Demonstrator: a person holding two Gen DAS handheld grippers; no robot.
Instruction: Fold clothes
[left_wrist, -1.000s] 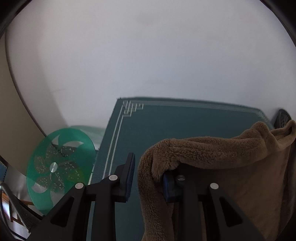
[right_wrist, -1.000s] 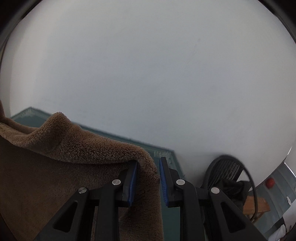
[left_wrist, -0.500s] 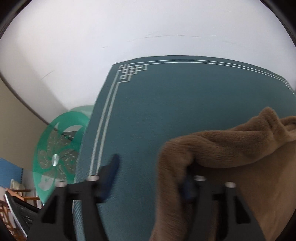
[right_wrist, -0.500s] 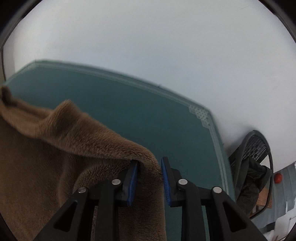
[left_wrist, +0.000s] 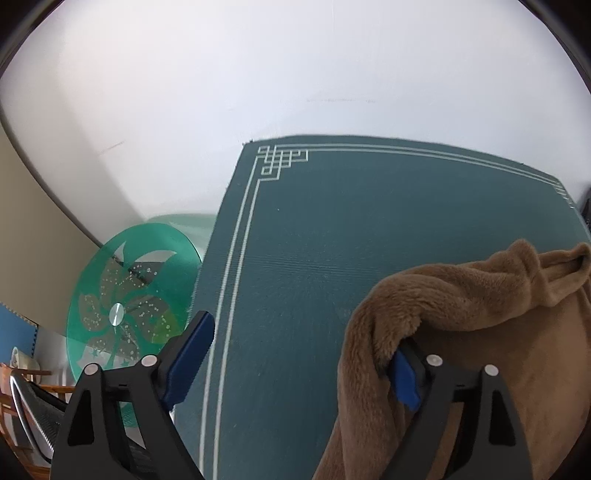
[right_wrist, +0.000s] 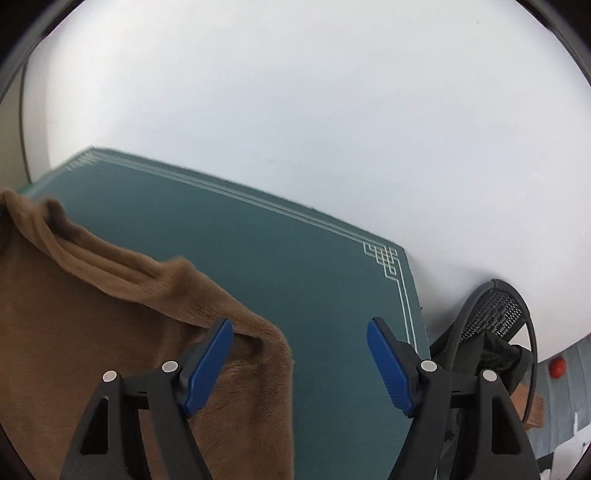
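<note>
A brown fleece garment lies bunched on the dark green mat. In the left wrist view my left gripper has its jaws opening wide. The garment's corner still drapes over the right fingertip, and nothing is pinched between the pads. In the right wrist view the same garment fills the lower left. My right gripper is also opening. The garment's corner rests against the left pad, the right pad stands apart over bare mat, and nothing is gripped.
The mat has a white line border with a knot pattern at its corners. A round green glass tabletop stands off the mat's left edge. A black mesh chair sits past the right edge. A white wall rises behind.
Both grippers went from shut on the garment's top edge to wide open, letting it go. Both sank and tipped downward, so more of the mat shows and the garment has slumped lower.
</note>
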